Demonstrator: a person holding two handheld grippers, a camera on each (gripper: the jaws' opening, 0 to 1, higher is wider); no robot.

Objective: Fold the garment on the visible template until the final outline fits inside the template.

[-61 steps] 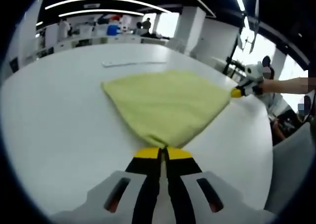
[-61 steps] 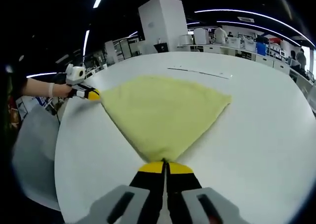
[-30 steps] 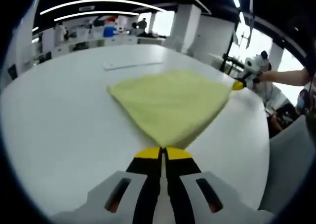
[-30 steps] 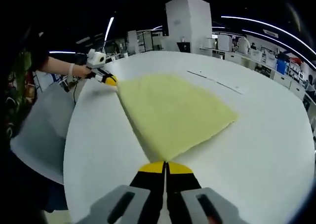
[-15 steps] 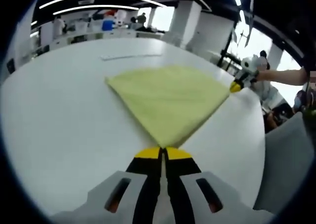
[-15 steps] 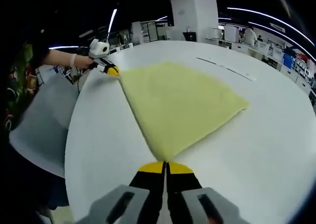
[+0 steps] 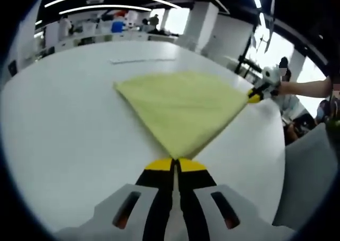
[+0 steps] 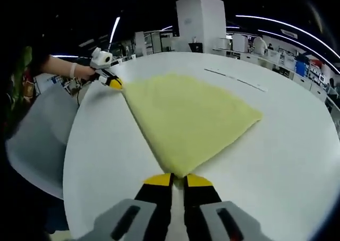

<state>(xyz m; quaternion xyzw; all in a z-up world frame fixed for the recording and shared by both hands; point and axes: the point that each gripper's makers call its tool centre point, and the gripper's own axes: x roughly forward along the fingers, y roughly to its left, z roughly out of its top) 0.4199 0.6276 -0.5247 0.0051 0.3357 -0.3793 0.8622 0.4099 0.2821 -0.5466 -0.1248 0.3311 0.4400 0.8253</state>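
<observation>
One yellow garment (image 7: 183, 108), spread flat on the white table (image 7: 64, 129). Two adjacent corners are pinched: one in the closed left claw (image 7: 176, 163), one in the closed right claw (image 8: 178, 178). The held edge is stretched between them; the cloth lies straight ahead of each. A template strip (image 7: 142, 60) is seen beyond.

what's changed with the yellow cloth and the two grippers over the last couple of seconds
Little. Both views shifted as the hands moved. In the right gripper view, the right gripper now shows a slight gap between its jaws at the cloth corner; earlier they looked shut. The left gripper stays clamped on its corner. The yellow cloth stays spread flat on the white table.
</observation>
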